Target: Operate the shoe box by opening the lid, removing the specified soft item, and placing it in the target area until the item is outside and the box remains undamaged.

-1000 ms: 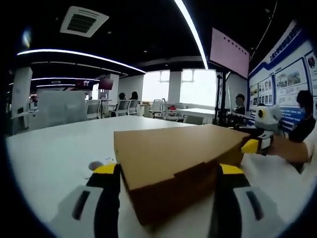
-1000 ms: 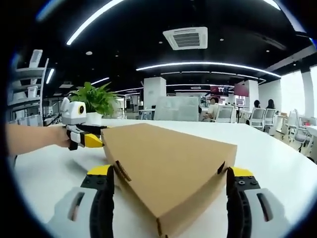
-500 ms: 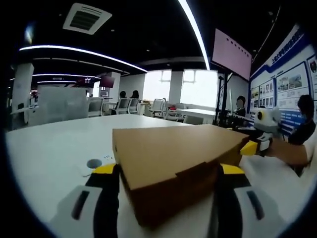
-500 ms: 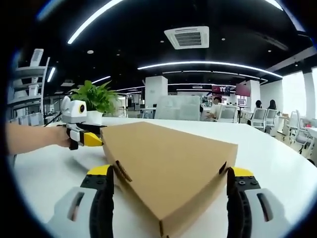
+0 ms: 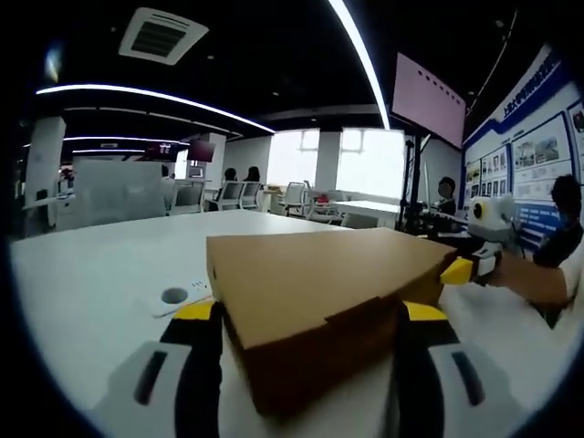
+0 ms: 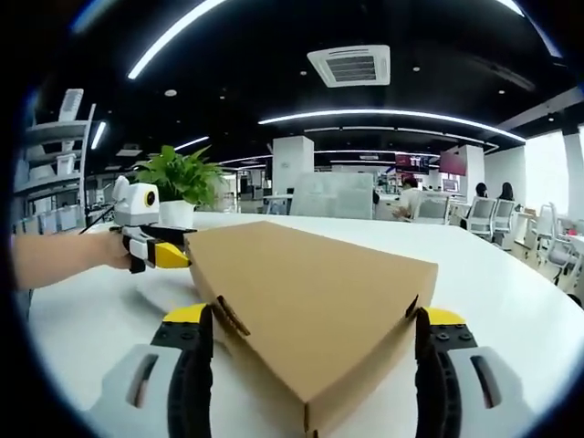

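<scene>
A closed brown cardboard shoe box [image 5: 319,292] sits on a white counter [image 5: 91,265] in an open-plan office, its lid down. We hold a tool at each of two opposite corners. In the left gripper view, the left tool [image 5: 306,315] has its yellow-tipped jaws spread wide, one on either side of the near corner of the box; whether they press on the cardboard, we cannot tell. In the right gripper view, the right tool [image 6: 315,319] stands the same way at its own corner (jaws apart, flanking the box [image 6: 310,292]).

Each tool also shows in the other's view: the right tool [image 5: 461,269] at the far right edge of the box, the left tool [image 6: 164,254] at the far left, a bare forearm [image 6: 59,255] behind it. A small white card [image 5: 173,297] with a dark round spot lies on the counter left of the box. A potted green plant [image 6: 182,182] stands beyond.
</scene>
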